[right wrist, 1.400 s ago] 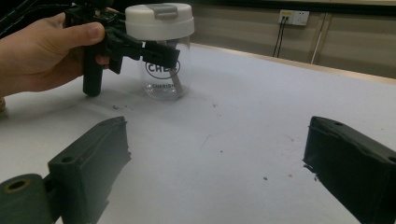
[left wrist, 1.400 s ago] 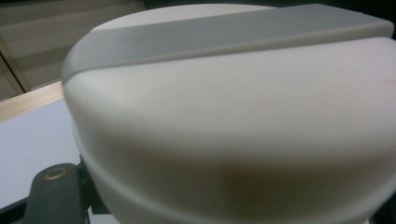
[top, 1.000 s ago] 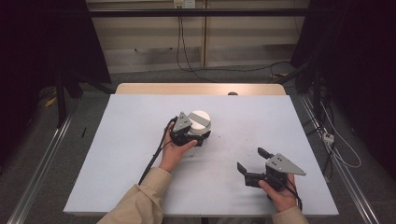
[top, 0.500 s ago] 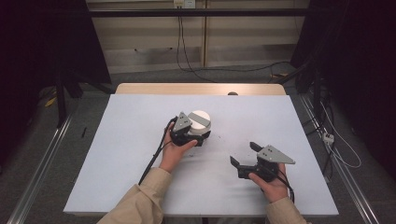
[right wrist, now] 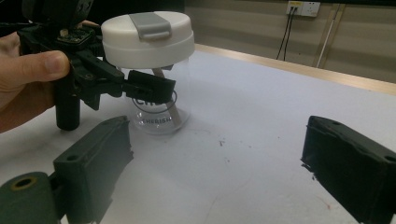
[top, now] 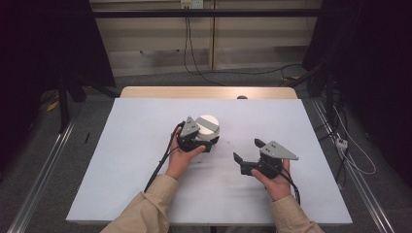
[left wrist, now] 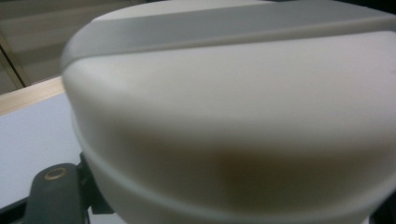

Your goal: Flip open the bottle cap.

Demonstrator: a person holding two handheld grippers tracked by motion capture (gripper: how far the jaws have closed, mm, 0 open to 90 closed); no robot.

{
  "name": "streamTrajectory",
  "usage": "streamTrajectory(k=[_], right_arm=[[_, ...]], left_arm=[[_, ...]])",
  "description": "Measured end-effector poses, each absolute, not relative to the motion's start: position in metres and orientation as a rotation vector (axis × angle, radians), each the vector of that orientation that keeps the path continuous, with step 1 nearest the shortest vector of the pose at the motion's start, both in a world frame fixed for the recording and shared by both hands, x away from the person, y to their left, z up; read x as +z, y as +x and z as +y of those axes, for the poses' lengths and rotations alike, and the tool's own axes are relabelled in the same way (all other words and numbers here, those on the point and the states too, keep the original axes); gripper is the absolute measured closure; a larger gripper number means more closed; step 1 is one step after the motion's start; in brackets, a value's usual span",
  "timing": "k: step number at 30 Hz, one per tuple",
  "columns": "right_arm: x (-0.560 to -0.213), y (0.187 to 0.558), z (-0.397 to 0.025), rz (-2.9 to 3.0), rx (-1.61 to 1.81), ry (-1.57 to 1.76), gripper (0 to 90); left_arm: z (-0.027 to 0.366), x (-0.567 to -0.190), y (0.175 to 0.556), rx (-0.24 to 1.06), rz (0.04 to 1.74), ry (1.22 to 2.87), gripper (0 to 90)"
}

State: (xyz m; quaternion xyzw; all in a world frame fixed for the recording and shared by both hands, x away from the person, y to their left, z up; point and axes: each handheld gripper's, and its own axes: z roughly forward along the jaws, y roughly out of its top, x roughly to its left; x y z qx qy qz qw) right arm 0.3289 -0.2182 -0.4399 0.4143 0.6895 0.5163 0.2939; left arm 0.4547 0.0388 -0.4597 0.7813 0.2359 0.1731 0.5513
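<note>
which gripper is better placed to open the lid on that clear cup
Right. The left gripper is clamped on the clear cup below its white lid, steadying it. The right gripper is open, free, and aimed at the cup.

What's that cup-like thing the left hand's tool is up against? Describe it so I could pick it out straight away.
Start from the white table: near its middle stands a clear cup with a white lid. The left gripper has its black jaws at the cup's clear wall, just under the lid. A grey flip tab on the lid and printed lettering on the wall set it apart; nothing else stands on the table.
</note>
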Motion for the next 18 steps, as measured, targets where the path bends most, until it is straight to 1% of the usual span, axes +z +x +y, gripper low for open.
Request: streamTrajectory(k=[7,10,15,18], right_arm=[[-0.436,0.337,-0.211,1.849,1.371,1.095,8.0],[-0.435,0.34,-0.208,1.866,1.372,1.086,11.6],[-0.434,0.344,-0.203,1.883,1.366,1.079,14.5],[-0.433,0.347,-0.201,1.899,1.37,1.08,19.3]], left_arm=[[0.039,-0.46,0.455,0.405,0.563,1.847,18.4],[0.038,-0.46,0.455,0.397,0.563,1.847,18.4],[0.038,-0.46,0.455,0.395,0.568,1.842,18.4],[0.038,-0.46,0.455,0.395,0.567,1.843,18.4]])
